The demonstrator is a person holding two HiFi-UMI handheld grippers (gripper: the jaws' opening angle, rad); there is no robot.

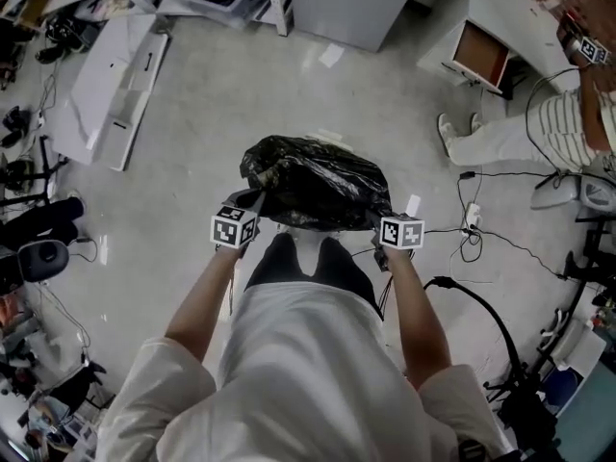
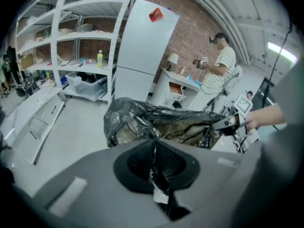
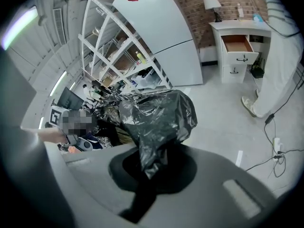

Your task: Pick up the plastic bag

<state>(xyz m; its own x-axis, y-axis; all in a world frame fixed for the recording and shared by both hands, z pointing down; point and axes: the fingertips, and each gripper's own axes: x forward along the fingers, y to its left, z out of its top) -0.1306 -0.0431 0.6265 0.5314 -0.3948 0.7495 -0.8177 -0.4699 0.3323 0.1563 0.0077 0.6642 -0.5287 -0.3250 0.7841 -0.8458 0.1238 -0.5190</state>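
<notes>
Plastic bag [image 1: 316, 183]: black, crumpled and bulky, hanging just ahead of the holder's legs, stretched crosswise between the two claws. Its long axis runs left to right. Each end meets one claw, so neither hand is the nearer.

Left claw [image 2: 155, 161]: jaws fully closed, with a thin twist of the bag's film pinched between them. The bulk of the bag lies forward and to the right of this claw.

Right claw [image 3: 148, 167]: jaws likewise clamped together, with a fold of black film trapped between them. The bulk lies forward and to the left.

Judgement: the bag appears clear of the floor [image 1: 212, 114], so the pick-up looks essentially achieved. Any further lift depends on both claws keeping level, since the load hangs from two small pinches of thin film that could tear or slip.

Beyond: a tall white cabinet [image 2: 142, 51] and shelving [image 2: 71, 42] against the brick wall, and a person in a striped shirt [image 1: 539, 133], all well apart from the bag.
</notes>
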